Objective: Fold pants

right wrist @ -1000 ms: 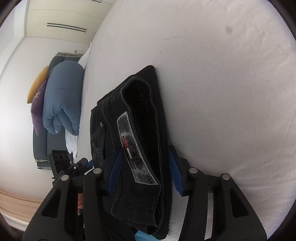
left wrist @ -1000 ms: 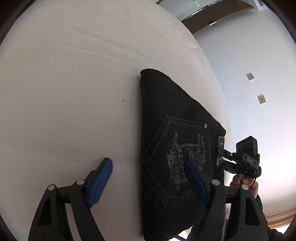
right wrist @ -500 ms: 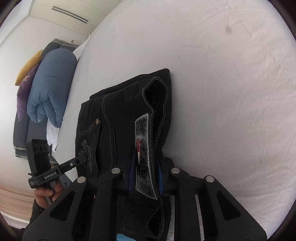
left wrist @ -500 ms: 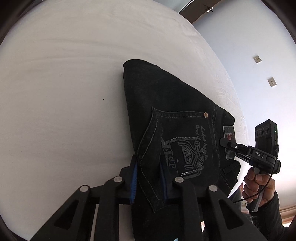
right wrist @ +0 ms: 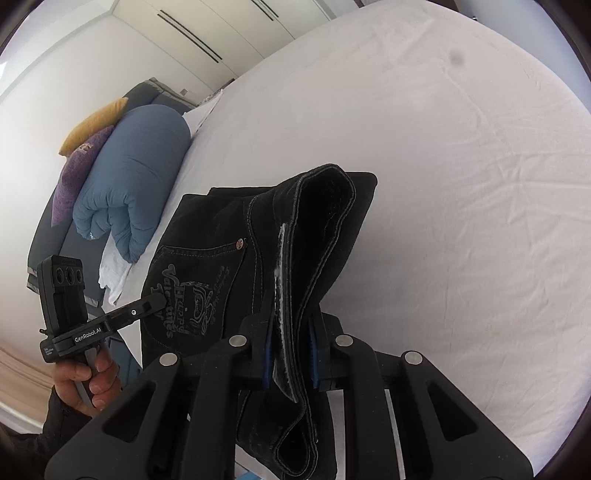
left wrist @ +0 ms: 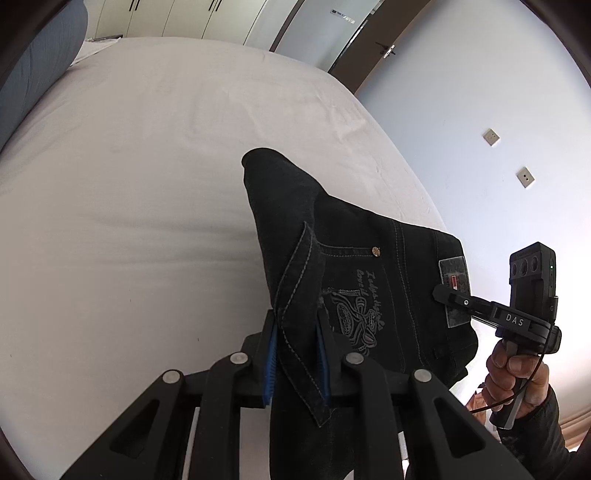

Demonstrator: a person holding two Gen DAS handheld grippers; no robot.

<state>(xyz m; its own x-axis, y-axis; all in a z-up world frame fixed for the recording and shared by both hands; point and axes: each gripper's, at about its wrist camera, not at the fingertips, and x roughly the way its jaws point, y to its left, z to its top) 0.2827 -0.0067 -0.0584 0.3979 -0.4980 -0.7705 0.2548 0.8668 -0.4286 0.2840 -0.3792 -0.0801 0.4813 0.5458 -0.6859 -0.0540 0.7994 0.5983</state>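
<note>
The folded black jeans (left wrist: 354,266) with a stitched back pocket are lifted off the white bed (left wrist: 147,184). My left gripper (left wrist: 295,354) is shut on the pocket-side edge of the jeans. My right gripper (right wrist: 290,350) is shut on the waistband edge with the grey label (right wrist: 282,288). The jeans (right wrist: 229,236) hang between the two grippers, their far end drooping toward the sheet. The right gripper also shows in the left wrist view (left wrist: 454,297), and the left gripper shows in the right wrist view (right wrist: 147,306).
A rolled blue duvet (right wrist: 136,177) with purple and yellow pillows (right wrist: 88,144) lies at the head of the bed. White wardrobes (right wrist: 229,33) stand behind. A wall with sockets (left wrist: 524,177) and a door (left wrist: 373,48) border the bed's far side.
Both grippers went from open to shut on the jeans' near edge, then lifted the folded jeans up off the bed.
</note>
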